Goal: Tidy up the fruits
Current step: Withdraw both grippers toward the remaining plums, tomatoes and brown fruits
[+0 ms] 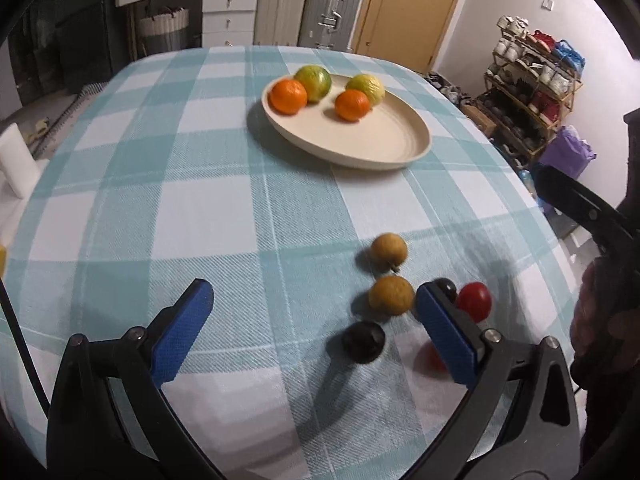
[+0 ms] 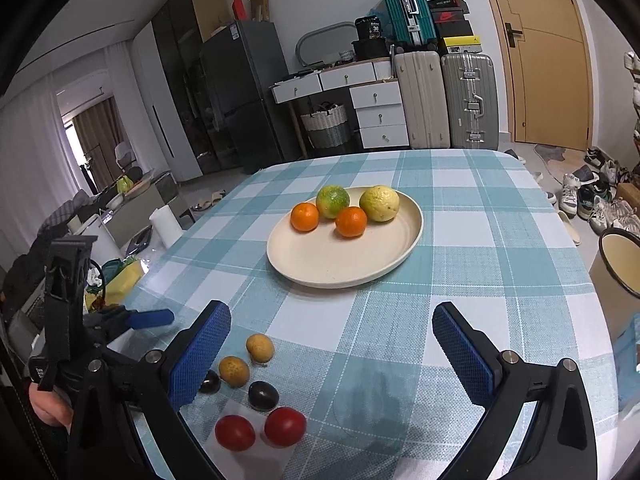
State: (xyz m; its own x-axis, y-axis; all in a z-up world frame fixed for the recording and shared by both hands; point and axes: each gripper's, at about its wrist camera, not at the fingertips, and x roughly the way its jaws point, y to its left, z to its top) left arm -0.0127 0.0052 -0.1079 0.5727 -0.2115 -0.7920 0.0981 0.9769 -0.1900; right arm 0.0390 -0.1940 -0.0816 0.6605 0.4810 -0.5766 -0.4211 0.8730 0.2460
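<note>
We are holding both grippers, left gripper (image 1: 312, 332) and right gripper (image 2: 332, 348), spread wide and empty, short of the plate (image 2: 414, 236). Six small fruits are lying loose nearer us than that plate; we should straddle one brown fruit (image 1: 391, 295) squarely. Only the right view is showing both red fruits (image 2: 285, 426) unobstructed.

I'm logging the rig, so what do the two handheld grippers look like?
Both match: the left gripper and right gripper have black curved frames, silver pivot bolts, and flat fingers faced with textured blue pads. A black cable runs beside the left one.
</note>
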